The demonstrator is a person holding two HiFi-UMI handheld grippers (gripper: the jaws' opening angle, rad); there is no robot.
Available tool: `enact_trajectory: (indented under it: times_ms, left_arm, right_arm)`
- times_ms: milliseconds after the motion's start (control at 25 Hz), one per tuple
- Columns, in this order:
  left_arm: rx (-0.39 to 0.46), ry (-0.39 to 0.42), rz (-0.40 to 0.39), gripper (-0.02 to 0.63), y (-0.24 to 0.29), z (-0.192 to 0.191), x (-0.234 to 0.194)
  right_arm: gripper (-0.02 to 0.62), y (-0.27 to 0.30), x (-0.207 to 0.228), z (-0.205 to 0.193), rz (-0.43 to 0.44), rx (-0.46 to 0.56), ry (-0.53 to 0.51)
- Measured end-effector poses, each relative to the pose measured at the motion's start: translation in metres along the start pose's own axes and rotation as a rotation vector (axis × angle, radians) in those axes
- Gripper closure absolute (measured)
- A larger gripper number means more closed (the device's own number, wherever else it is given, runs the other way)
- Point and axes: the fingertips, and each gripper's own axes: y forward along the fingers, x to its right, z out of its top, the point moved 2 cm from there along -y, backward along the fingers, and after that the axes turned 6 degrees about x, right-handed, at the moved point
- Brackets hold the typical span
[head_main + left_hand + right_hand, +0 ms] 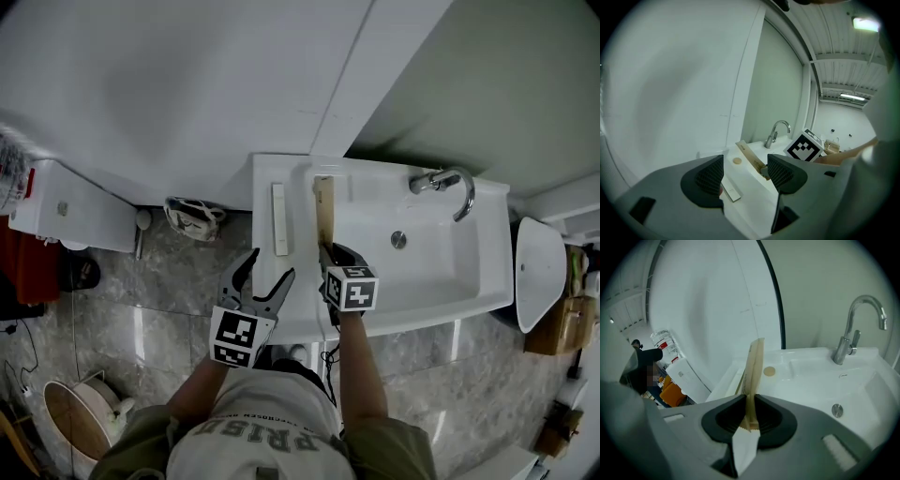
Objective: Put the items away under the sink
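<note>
Glossy white ceramic sink (431, 281), shiny metal tap (448, 183), matt tan paper packet (324, 211)

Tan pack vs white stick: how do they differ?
The tan pack is clamped on edge in the right gripper; the white stick lies flat on the sink ledge, ungripped. The pack is beige, the stick white. Both are long and thin.

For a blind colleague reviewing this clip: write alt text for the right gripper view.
The right gripper is shut on a thin tan packet, held edge-on over a white sink. Beyond are a chrome faucet at right, the drain, and a small tan disc on the rim.
</note>
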Motion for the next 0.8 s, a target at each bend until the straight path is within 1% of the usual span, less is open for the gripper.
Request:
enact_trajectory:
  times_ms: [200,400,560,800]
  left_arm:
    - [-0.006,0.017,-0.043,0.328,-0.009,-0.005,0.040]
    - [-0.012,0.061,-0.107,0.328,-0.014,-0.016,0.093]
    - [-0.015,0.085,-0.142,0.328,-0.024,-0.029,0.148]
    - [-0.012,0.103,-0.212,0.328,-0.048,-0.054,0.248]
  right_arm:
    - [0.529,-0.056,0.012,-0.008,-0.030,0.055,0.021]
    - [0.529,-0.117,0.035,-0.037,-0.070,0.091,0.049]
    - [0.529,-0.175,0.057,-0.069,-0.105,0.125,0.067]
    - [0.529,-0.278,0.097,-0.123,-0.183,0.177,0.087]
